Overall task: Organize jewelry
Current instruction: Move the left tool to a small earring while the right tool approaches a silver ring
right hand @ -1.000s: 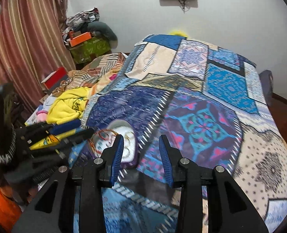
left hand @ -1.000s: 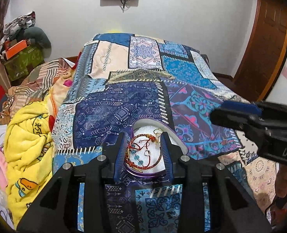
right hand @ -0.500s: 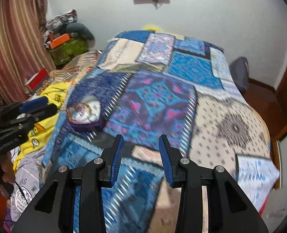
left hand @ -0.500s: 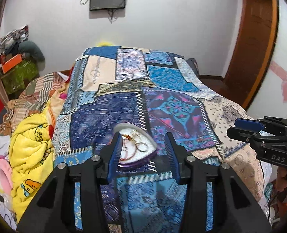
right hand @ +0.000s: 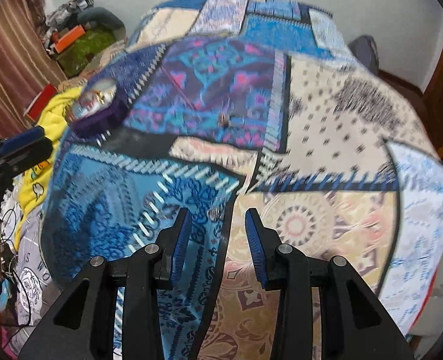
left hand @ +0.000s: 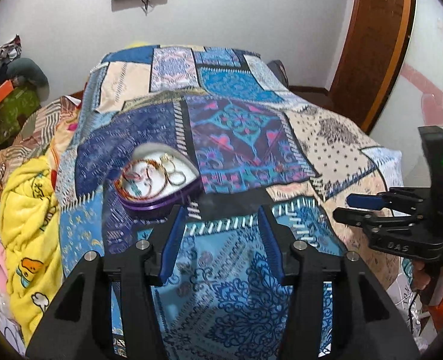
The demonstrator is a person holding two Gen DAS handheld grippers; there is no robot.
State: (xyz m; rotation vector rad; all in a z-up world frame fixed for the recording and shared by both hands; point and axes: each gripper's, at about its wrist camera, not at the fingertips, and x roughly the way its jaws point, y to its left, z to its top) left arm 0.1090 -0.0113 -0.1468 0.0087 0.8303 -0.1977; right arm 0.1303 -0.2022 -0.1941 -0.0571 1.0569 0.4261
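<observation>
The heart-shaped purple jewelry box (left hand: pixel 158 180) sits lidless on the patchwork bedspread (left hand: pixel 236 126), holding bangles and rings. Both the left gripper (left hand: pixel 221 234) and right gripper (right hand: pixel 217 234) hang wide and empty, well back from it. One small piece (right hand: pixel 224 119), too blurred to identify, seems to lie loose on the spread, so likely a little is left.

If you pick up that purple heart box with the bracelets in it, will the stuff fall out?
Probably, if tipped: the heart-shaped box has no lid on, and the bangles and gold rings lie loose on top. The box looks stiff, so it should hold its shape. It sits on a soft bedspread, so a push may tilt it.
</observation>
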